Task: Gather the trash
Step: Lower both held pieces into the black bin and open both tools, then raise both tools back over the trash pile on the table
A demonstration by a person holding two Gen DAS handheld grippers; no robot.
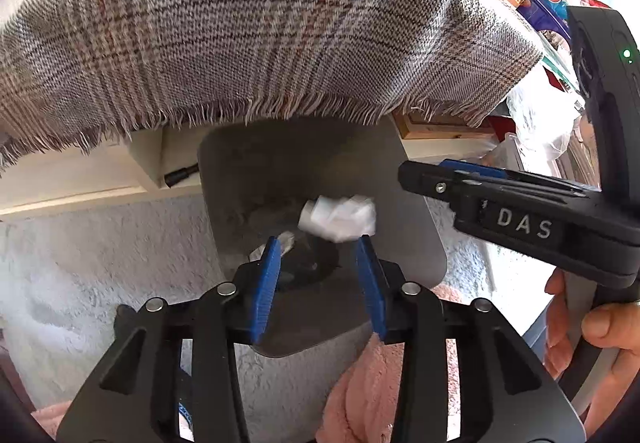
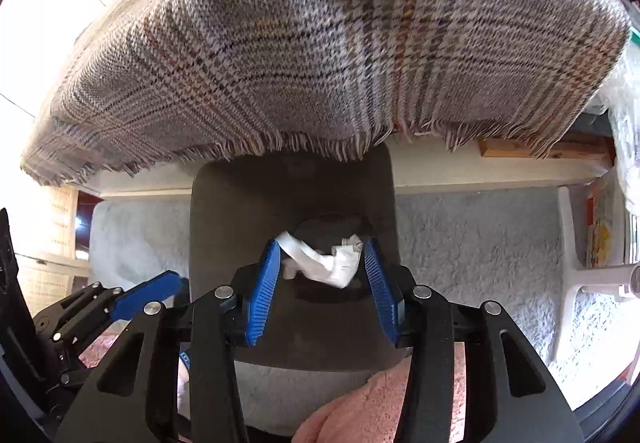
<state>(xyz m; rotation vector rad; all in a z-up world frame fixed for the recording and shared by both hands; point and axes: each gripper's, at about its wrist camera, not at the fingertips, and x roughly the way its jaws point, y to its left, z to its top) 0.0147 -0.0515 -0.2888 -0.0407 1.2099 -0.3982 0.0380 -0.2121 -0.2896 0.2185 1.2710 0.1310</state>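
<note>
Two grippers hang over a dark grey trash bin [image 2: 292, 195] that stands on a pale fluffy carpet [image 2: 472, 235], just under the fringed edge of a plaid cloth [image 2: 320, 55]. The right gripper [image 2: 322, 263] is above the mouth of the bin. Its blue fingers [image 2: 266, 283] are spread wide, and a crumpled white tissue [image 2: 324, 263] sits in the gap between them. If the tissue touches the pads or is already loose, I cannot tell. From the left wrist camera the same tissue [image 1: 340, 219] appears over the inside of the bin [image 1: 416, 243], close under the tip of the right gripper [image 1: 424, 171]. The left gripper [image 1: 320, 267] is also wide open and holds nothing. Some pale scraps [image 1: 286, 241] lie inside the bin.
</note>
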